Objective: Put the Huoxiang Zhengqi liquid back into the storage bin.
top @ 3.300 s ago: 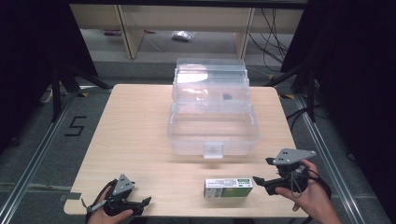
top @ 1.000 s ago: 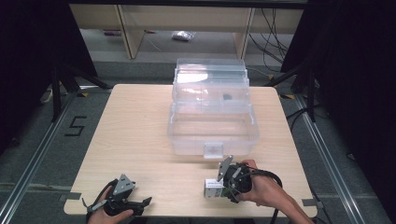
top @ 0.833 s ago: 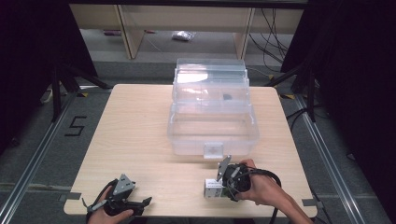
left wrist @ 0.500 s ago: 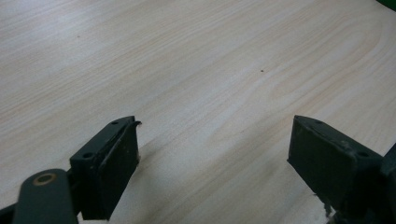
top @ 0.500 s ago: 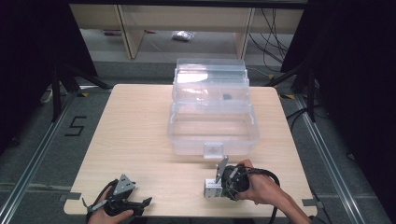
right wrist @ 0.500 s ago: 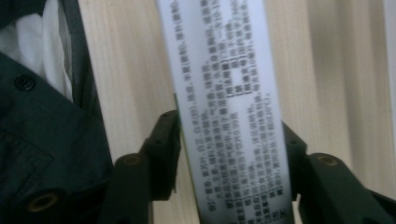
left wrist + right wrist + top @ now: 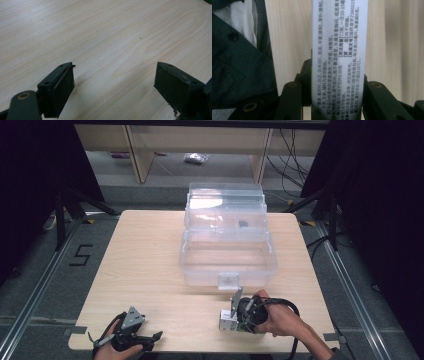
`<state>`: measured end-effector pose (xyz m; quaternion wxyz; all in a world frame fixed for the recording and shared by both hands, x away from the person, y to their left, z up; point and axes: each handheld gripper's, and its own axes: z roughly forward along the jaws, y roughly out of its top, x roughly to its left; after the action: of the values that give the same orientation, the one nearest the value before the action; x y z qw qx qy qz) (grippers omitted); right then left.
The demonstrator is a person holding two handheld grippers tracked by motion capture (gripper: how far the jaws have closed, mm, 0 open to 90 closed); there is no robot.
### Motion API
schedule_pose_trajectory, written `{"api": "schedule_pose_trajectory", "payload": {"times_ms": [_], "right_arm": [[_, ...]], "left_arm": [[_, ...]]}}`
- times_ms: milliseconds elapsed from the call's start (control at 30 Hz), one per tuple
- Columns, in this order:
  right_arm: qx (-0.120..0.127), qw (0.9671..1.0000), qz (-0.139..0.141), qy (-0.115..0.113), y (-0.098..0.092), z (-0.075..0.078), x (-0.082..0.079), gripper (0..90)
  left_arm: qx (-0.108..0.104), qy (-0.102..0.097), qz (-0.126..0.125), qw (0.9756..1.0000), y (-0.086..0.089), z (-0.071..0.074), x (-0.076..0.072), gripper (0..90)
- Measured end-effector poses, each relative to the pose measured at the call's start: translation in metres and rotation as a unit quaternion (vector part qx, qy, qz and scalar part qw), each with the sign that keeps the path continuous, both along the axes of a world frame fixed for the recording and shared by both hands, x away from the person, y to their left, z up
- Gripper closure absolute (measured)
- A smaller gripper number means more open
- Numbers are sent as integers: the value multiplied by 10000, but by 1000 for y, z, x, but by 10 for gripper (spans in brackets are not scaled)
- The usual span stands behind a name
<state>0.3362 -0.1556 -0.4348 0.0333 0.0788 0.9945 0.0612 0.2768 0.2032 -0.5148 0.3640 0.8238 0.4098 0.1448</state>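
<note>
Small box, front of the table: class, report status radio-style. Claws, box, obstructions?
Right claw shut on small box. Left claw open, over bare table. Clear bin open just behind the box, nothing between.

Right tongs [image 7: 231, 319]: formerly at the right edge of the surface [image 7: 150, 260], well apart from the small white and green box [image 7: 228, 320]; now relocated leftward to the near middle and turned over the box. Jaws now closed against both sides of the box, one printed white face [image 7: 339, 57] showing between them. Right hand [image 7: 277, 320]: relocated with the tongs, now just right of the box.
</note>
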Motion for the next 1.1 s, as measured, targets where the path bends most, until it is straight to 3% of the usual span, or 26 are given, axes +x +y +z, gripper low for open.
{"api": "schedule_pose_trajectory", "payload": {"times_ms": [67,133,167,200,267,333,433,467,500,600,633,667,700,733,800,833,900,933,1000,1033,1067,1100], "right_arm": [[-6,10000,-59,-10,0,3,0,644],[-21,10000,-61,-21,0,7,0,644],[-7,9999,146,-43,0,9,3,644],[7,9999,154,-56,-1,11,4,645],[41,10000,21,-33,-2,16,3,645],[82,10000,22,16,-3,21,4,645],[56,10000,15,13,-4,26,6,645],[150,9994,302,-59,-5,31,11,645],[140,9999,94,3,-6,33,9,645],[126,9998,111,-68,-8,44,12,645],[156,9996,243,-80,-9,45,14,645],[214,9993,306,-96,-9,47,16,645],[131,9996,222,-127,-11,50,16,645],[215,9993,303,-77,-11,52,17,645],[149,9998,87,-66,-12,56,16,644],[191,9995,250,-90,-12,57,19,645],[189,9998,83,-62,-14,61,18,645],[186,9992,320,-131,-15,63,22,645],[177,9998,87,-81,-16,68,21,645],[124,9997,155,-117,-17,71,23,645],[222,9991,340,-149,-18,72,27,645],[232,9996,129,-107,-18,75,25,645]], "left_arm": [[-55,15,20,10000,-1,1,0,156],[60,55,-45,10000,0,1,-1,156],[47,21,11,10000,0,0,0,156],[58,0,-16,10000,1,1,0,156],[138,49,-91,9999,1,2,0,156],[114,24,-15,9999,1,1,0,156],[154,48,-100,9998,2,2,0,156],[153,46,-115,9998,2,2,0,156],[136,68,-82,9999,2,2,0,156],[99,19,-85,9999,2,1,0,156],[167,44,-139,9998,2,2,1,156],[78,26,7,10000,0,0,0,156],[155,61,-81,9998,2,2,0,156],[155,61,-81,9998,2,2,0,156],[155,69,-96,9998,2,2,0,156],[154,68,-96,9998,1,2,0,156],[127,49,-35,9999,1,1,0,156],[139,61,-68,9999,1,2,0,156],[132,41,-40,9999,1,1,0,156],[132,41,-40,9999,1,1,0,156],[135,47,-26,9999,1,1,0,156],[121,37,-76,9999,2,1,0,156]]}}
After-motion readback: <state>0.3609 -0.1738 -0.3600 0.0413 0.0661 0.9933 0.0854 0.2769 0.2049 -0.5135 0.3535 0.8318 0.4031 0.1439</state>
